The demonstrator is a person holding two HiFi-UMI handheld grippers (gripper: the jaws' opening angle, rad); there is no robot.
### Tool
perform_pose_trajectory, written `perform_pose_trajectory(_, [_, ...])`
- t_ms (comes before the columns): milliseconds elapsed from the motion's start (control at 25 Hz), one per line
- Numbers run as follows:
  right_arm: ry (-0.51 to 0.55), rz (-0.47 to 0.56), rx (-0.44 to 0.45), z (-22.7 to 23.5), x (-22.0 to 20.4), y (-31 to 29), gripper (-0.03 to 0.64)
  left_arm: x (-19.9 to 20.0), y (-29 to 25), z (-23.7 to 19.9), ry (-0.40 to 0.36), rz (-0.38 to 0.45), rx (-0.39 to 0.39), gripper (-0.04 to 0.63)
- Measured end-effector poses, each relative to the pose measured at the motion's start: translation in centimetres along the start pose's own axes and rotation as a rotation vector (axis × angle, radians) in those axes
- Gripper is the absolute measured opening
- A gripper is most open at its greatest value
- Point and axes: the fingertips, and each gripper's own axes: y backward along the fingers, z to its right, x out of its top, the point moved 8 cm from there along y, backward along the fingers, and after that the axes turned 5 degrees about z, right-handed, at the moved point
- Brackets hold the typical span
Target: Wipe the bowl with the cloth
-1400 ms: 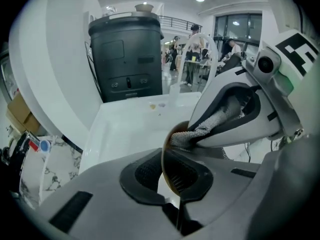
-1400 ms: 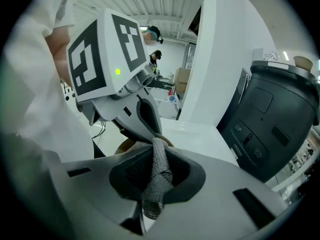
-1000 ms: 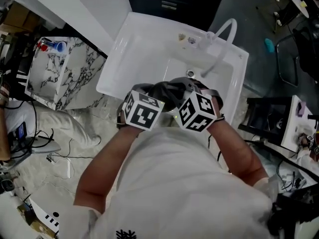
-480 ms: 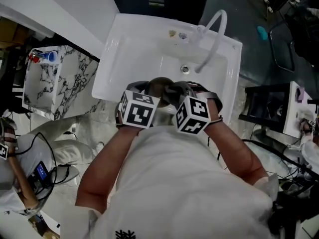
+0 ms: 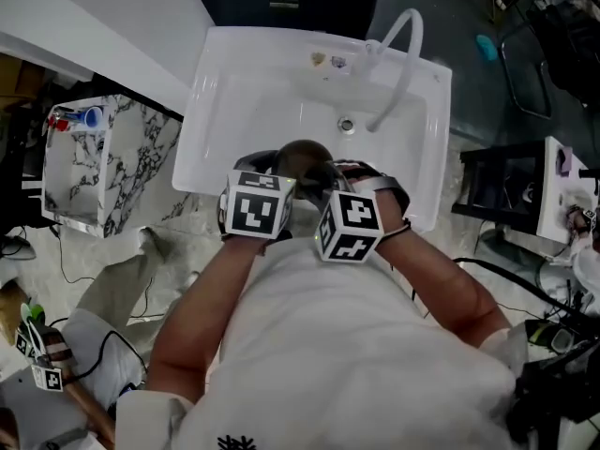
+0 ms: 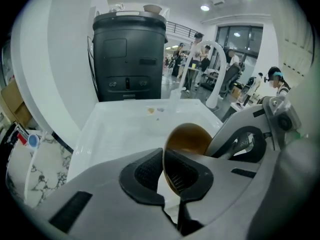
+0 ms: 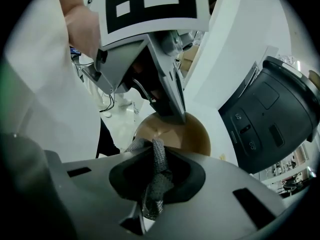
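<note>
Bowl [image 5: 302,156] of smooth brown material, round and thin-walled, held tilted over the near part of a glossy white sink [image 5: 214,92]. Rim of the bowl pinched by the left gripper [image 6: 164,170], jaws clenched on it, thin wall caught between two dark ribbed pads [image 6: 146,171] with the hollow side facing right. Cloth [image 7: 158,176] of grey open mesh, coarse and limp, bunched into a narrow twist and grasped tight in the jaws of the right gripper [image 7: 157,173]; upper end of the cloth reaching the near rim of the bowl, lower end hanging loose below the pads. Both grippers of matt grey plastic, each topped by a hard-edged cube with black-and-white square markers [image 5: 255,209], the two cubes close side by side with a narrow gap. Front rim of the sink directly beneath them, white-clad torso close behind. Beyond the bowl, bare basin floor out to a small round drain [image 5: 347,126] and a curved white spout [image 5: 405,50] at the back right. Straight raised walls on every side of the basin. Dark boxy cabinet [image 6: 130,54] behind the back edge, marble-patterned unit [image 5: 112,157] well apart on the left.
</note>
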Motion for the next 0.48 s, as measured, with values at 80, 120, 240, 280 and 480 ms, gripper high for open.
perform_pose_trajectory(80, [0.009, 0.013, 0.009, -0.1, 0.6, -0.2, 0.035, 0.0, 0.0, 0.0, 0.004, 0.001, -0.013, 0.018])
perform_pose_trajectory(120, [0.013, 0.02, 0.012, -0.1, 1.0, -0.4, 0.035, 0.0, 0.0, -0.2, 0.004, 0.001, -0.02, 0.018])
perform_pose_trajectory(240, [0.028, 0.037, -0.001, 0.4, 2.2, -0.9, 0.035, -0.1, 0.1, -0.8, 0.003, 0.005, -0.034, 0.018])
perform_pose_trajectory(280, [0.034, 0.04, -0.014, 0.5, 2.5, -1.0, 0.035, -0.2, 0.2, -0.9, 0.002, 0.006, -0.037, 0.018])
perform_pose_trajectory(480, [0.069, 0.035, -0.085, 1.7, 3.4, -1.4, 0.035, -0.5, 0.3, -1.3, -0.017, 0.005, -0.05, 0.018])
